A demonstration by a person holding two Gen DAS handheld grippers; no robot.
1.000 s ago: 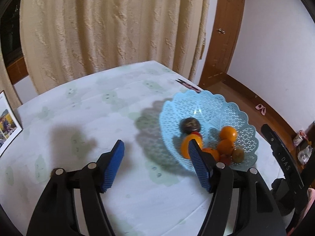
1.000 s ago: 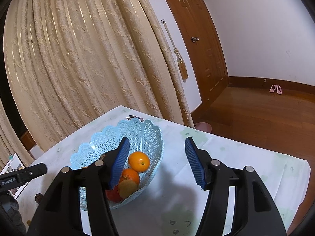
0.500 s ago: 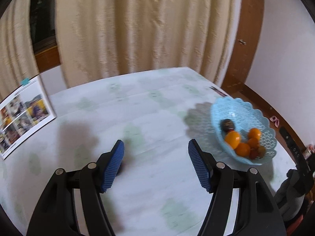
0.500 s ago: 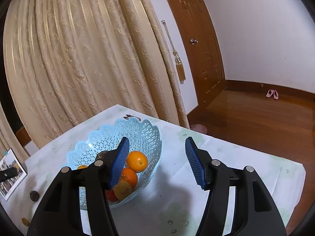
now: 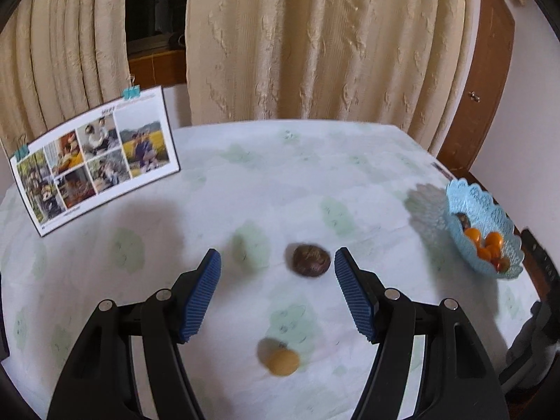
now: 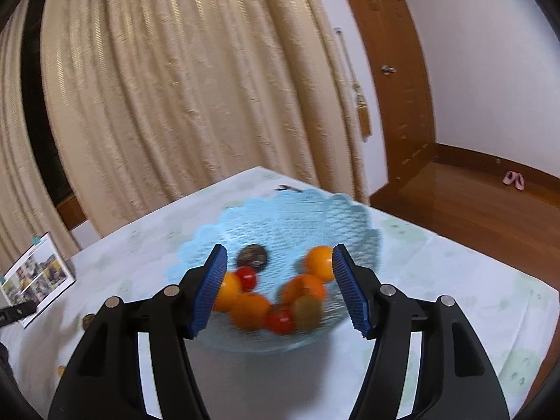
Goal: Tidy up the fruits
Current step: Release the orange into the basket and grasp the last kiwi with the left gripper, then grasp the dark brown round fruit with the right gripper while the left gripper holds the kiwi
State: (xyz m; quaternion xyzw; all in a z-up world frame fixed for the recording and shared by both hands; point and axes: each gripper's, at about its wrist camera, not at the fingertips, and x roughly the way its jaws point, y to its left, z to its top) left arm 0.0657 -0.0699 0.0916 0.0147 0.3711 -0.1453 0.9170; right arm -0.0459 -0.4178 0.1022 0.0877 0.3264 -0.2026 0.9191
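A light blue lattice basket holds several oranges, red fruits, a greenish-brown fruit and a dark one. My right gripper is open and empty, hovering just above the basket's near side. The basket also shows far right in the left wrist view. My left gripper is open and empty over the table. A dark brown round fruit lies on the cloth between and just beyond its fingertips. A small yellow-orange fruit lies closer, below the jaws.
A white tablecloth with pale green prints covers the table. A photo calendar stands at the back left. Beige curtains hang behind. A wooden door and wood floor lie to the right past the table edge.
My left gripper has swung left away from the basket, bringing the two loose fruits into view. My right gripper has moved over the basket, which now sits between its jaws.
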